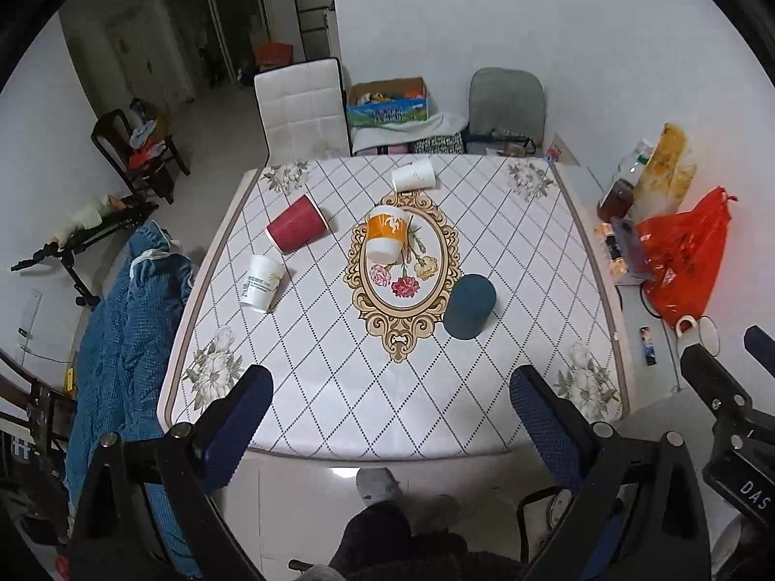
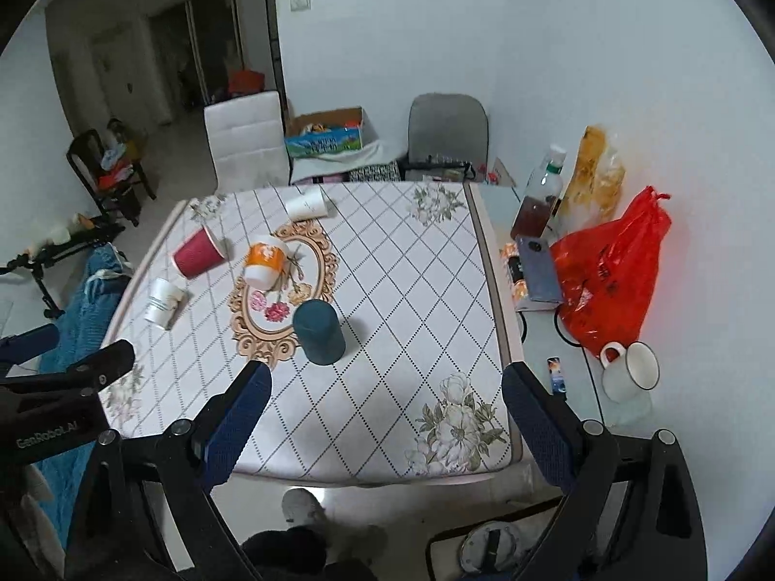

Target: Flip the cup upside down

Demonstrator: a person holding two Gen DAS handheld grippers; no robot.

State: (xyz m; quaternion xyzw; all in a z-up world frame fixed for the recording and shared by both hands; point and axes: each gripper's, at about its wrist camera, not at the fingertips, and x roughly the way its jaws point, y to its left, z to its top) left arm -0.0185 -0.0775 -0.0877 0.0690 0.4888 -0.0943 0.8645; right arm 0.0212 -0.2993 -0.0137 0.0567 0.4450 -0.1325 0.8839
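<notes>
While both grippers, left (image 1: 391,389) and right (image 2: 386,389), hang wide and empty: 5 cups on table (image 1: 339,387), blue cup (image 1: 469,306) already flipped.

I hold my left gripper (image 1: 390,409) and right gripper (image 2: 387,404) side by side, raised and tilted downward, jaws spread wide, both gripping nothing.

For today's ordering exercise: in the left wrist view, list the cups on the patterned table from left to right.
White printed cup → red cup → orange-and-white cup → plain white cup → dark teal cup.
</notes>
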